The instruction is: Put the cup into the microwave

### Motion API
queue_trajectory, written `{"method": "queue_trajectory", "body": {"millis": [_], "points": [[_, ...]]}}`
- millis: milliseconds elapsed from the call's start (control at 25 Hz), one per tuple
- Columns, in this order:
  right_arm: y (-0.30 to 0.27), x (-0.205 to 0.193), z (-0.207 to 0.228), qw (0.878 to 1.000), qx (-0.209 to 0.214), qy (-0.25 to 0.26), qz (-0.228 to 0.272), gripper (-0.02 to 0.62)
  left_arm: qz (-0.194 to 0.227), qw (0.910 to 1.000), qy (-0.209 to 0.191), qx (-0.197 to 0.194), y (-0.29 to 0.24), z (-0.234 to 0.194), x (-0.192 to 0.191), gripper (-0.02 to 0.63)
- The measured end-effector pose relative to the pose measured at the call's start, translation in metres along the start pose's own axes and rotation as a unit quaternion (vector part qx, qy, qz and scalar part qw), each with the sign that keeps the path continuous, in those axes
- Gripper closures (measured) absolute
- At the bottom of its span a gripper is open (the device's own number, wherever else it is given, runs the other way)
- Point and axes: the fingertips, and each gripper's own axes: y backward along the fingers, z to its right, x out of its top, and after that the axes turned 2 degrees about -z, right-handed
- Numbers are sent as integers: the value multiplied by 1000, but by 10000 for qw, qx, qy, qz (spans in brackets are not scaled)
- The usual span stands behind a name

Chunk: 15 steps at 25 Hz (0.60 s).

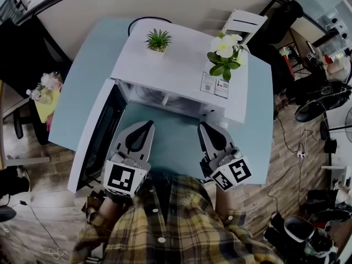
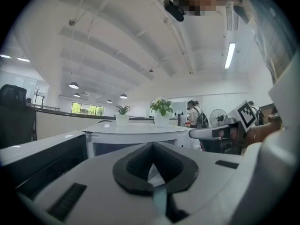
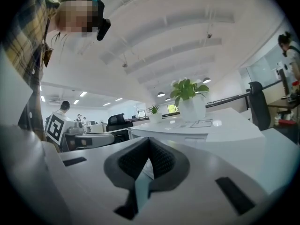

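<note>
I have both grippers hanging side by side over the near part of the pale blue table (image 1: 88, 87), pointing at the open front of the white microwave (image 1: 176, 65). The left gripper (image 1: 146, 125) is clenched, its dark pads meeting in a point with nothing between them, and its own view shows the same. The right gripper (image 1: 204, 126) is clenched on nothing as well, with its pads pressed together. The two are apart from each other and touch nothing on the table. The microwave's door (image 1: 99, 136) stands swung out to the left, just beside the left gripper. I cannot pick out the cup with certainty. A small pale shape (image 1: 164, 99) sits inside the cavity under the near edge of the top, well ahead of both grippers, but I cannot tell whether that is it. On top of the microwave a spiky green plant (image 1: 158, 39) stands at the far left and a white-flowered plant (image 1: 225, 54) at the right, with a printed label (image 1: 214, 85) just nearer than the flowers. My operator's plaid shirt (image 1: 176, 224) fills the near edge of the head view.
</note>
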Motion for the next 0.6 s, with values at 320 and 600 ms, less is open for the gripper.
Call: {"method": "queue_trajectory", "body": {"millis": [320, 600], "points": [[0, -1, 3, 9999, 26, -112, 58, 592, 83, 9999, -143, 23, -2, 0, -2, 609], [-2, 0, 3, 9999, 24, -107, 51, 594, -10, 10000, -32, -50, -3, 3, 1, 609]]}}
